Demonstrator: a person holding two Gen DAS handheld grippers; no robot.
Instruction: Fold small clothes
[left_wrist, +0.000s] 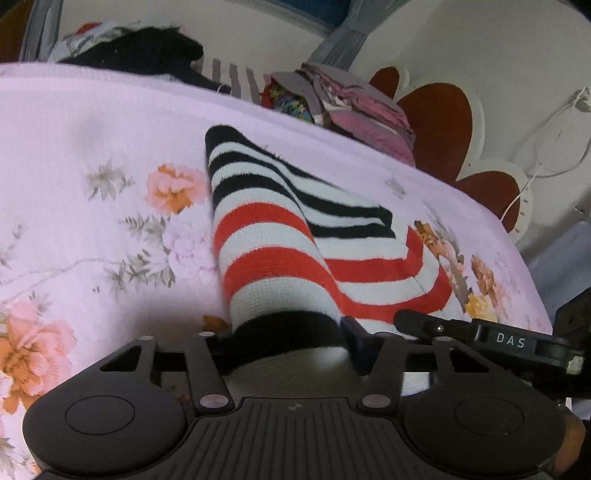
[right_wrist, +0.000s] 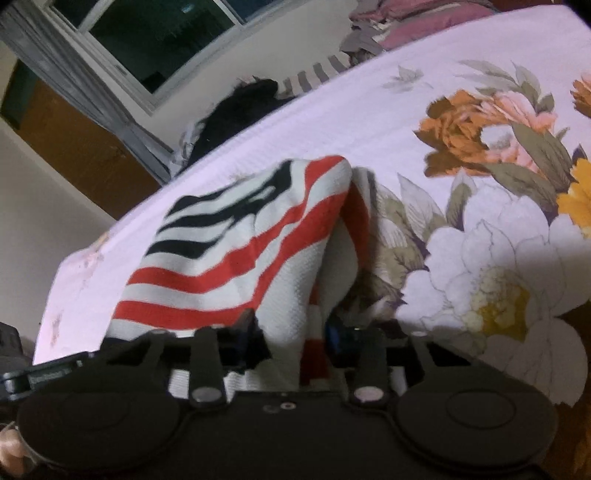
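On the pale lilac bedspread printed with orange and pink flowers (left_wrist: 92, 147) lies a small knitted garment banded in black, white and red stripes (left_wrist: 266, 236), already doubled over itself, its far black-and-white end flat on the cover and its near end raised toward both tools. From the left wrist view the left gripper (left_wrist: 291, 343) has its jaws part-way apart with the garment's black hem bunched between them; the fabric fills the gap and looks pinched, so I judge it clamped on the knit. From the right wrist view the right gripper (right_wrist: 295, 332) has a white-and-red fold wedged between its blue-padded jaws, and that cloth rises tent-like from the bed (a sign it is being held up, not merely lying there). The right tool's finger (left_wrist: 417, 321) also shows in the left view, just beside the garment's red-striped edge.

The step in hand seems to be a fold with both near corners gripped. Next, the two tools would need to travel together, carrying the near edge over toward the far end, keeping it level so the stripes line up, then let go only once the layer rests flat.
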